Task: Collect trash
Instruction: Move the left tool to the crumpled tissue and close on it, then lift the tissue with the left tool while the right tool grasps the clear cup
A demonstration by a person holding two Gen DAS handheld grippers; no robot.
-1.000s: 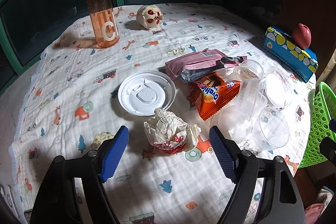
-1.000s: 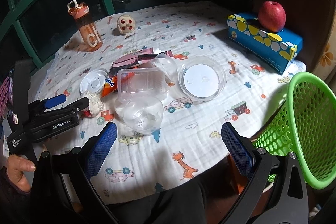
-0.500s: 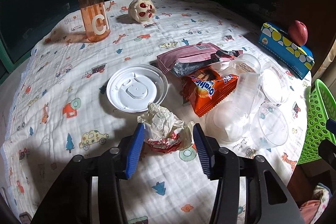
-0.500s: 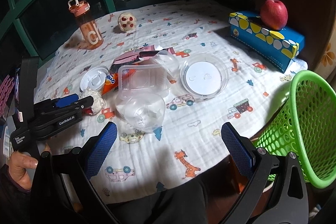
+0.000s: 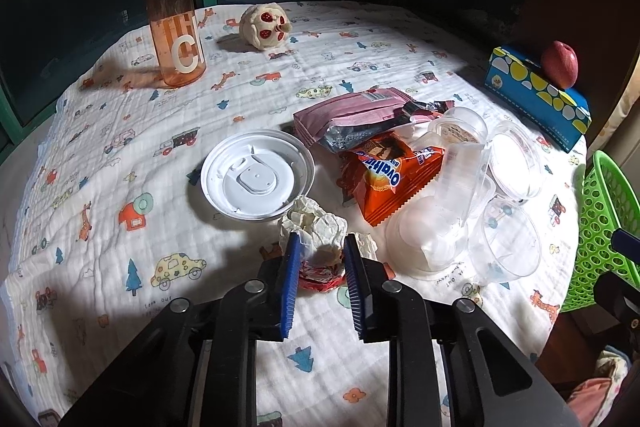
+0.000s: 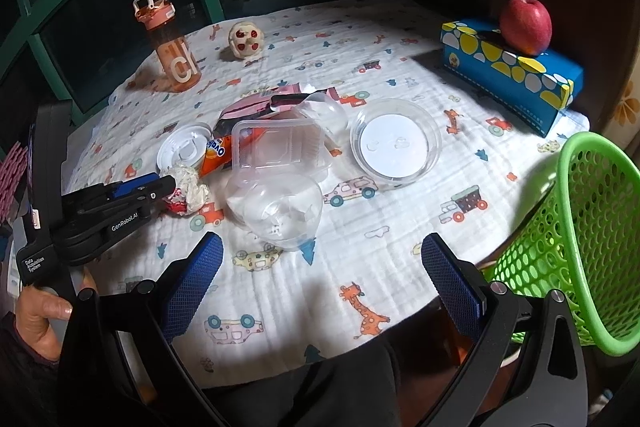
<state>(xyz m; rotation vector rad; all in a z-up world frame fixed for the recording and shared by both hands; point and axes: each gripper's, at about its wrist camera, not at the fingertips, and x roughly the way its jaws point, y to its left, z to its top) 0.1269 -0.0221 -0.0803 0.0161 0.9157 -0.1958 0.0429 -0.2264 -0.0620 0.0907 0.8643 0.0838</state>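
From the left wrist view, the left gripper (image 5: 319,259) has its blue pads pressed in on the crumpled paper wad (image 5: 316,227), which sits on the printed tablecloth (image 5: 100,155) near the centre, just near of the white lid (image 5: 257,179). The wad is soft and loose, so the pinch may hold only the near, red-printed fold; a lift could then let it unfurl or slip out, and a low grip risks snagging the cloth. Just right lie the orange snack packet (image 5: 390,179) and a cluster of clear plastic cups (image 5: 452,211), light enough to tip if the wad is swung rightward toward the green basket (image 5: 600,227). From the right wrist view, the right gripper (image 6: 320,279) hangs wide apart and empty over the near table edge, with the clear tray (image 6: 280,147) and cups between the wad (image 6: 192,187) and the basket (image 6: 580,227) at the right. The apple (image 6: 525,25) on the blue box (image 6: 512,75) stands far right, well apart.
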